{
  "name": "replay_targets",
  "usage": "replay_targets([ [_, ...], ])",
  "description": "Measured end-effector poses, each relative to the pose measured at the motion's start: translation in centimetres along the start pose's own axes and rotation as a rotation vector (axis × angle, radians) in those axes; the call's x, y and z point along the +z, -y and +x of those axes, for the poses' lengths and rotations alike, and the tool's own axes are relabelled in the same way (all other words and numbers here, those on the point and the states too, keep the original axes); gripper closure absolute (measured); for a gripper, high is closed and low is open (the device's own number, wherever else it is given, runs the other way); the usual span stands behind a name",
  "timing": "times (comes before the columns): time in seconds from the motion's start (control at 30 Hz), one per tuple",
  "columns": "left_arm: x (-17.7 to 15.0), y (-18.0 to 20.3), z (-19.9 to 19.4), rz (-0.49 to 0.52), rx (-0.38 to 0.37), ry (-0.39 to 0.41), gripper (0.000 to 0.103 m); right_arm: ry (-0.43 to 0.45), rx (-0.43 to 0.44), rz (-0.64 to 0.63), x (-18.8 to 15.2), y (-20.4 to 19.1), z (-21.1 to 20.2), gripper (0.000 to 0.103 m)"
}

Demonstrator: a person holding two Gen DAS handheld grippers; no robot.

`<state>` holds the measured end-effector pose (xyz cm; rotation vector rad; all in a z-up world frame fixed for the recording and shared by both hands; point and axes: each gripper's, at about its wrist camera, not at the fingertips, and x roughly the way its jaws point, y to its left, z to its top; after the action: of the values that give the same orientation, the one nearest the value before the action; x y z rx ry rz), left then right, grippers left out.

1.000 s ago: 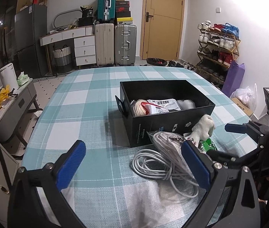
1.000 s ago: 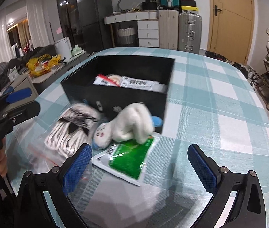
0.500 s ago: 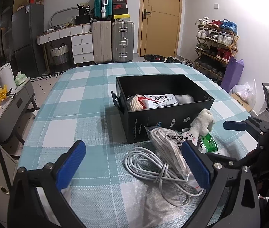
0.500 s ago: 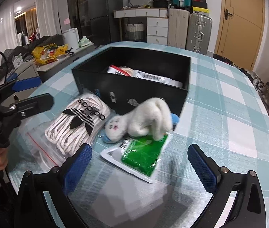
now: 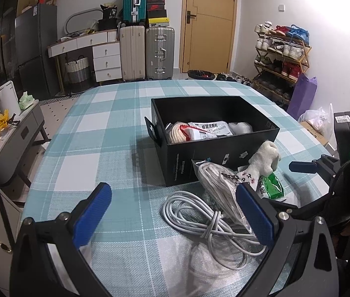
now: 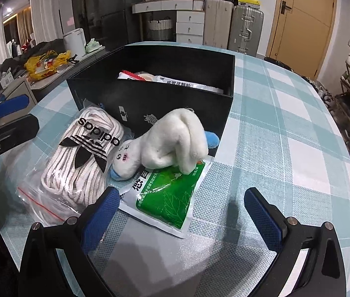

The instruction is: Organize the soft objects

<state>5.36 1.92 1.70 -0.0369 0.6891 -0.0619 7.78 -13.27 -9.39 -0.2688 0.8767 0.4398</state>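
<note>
Pick-up step judged in hand: right gripper [image 6: 182,212] and left gripper [image 5: 175,212] both held wide apart, nothing gripped. Next, plush toy [image 6: 172,146] to be pinched & lifted into black box [image 6: 175,96].

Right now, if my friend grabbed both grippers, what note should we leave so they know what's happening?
Left gripper: open, empty, above the white cable.
Right gripper: open, empty, facing the toy bunny.
Done: a few packets already lie in the black box.
Left, all on the table in front of the box: the bunny, lying on the green packet; the bag of laces beside it; the cable.
</note>
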Motion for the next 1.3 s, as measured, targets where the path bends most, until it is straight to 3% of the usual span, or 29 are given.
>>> replay_targets([
  [0.87,-0.6,-0.9,1.5,-0.002,-0.03,-0.065,0.002,-0.026,-0.001,0.006,1.0,0.6,1.0,0.002],
  [1.1,-0.7,-1.2,1.7,-0.011,-0.032,-0.07,0.002,-0.025,0.038,0.014,0.6,1.0,1.1,0.009],
  [1.3,-0.8,-1.4,2.0,-0.017,-0.032,-0.077,0.002,-0.02,0.077,0.008,0.4,0.7,0.8,0.026],
])
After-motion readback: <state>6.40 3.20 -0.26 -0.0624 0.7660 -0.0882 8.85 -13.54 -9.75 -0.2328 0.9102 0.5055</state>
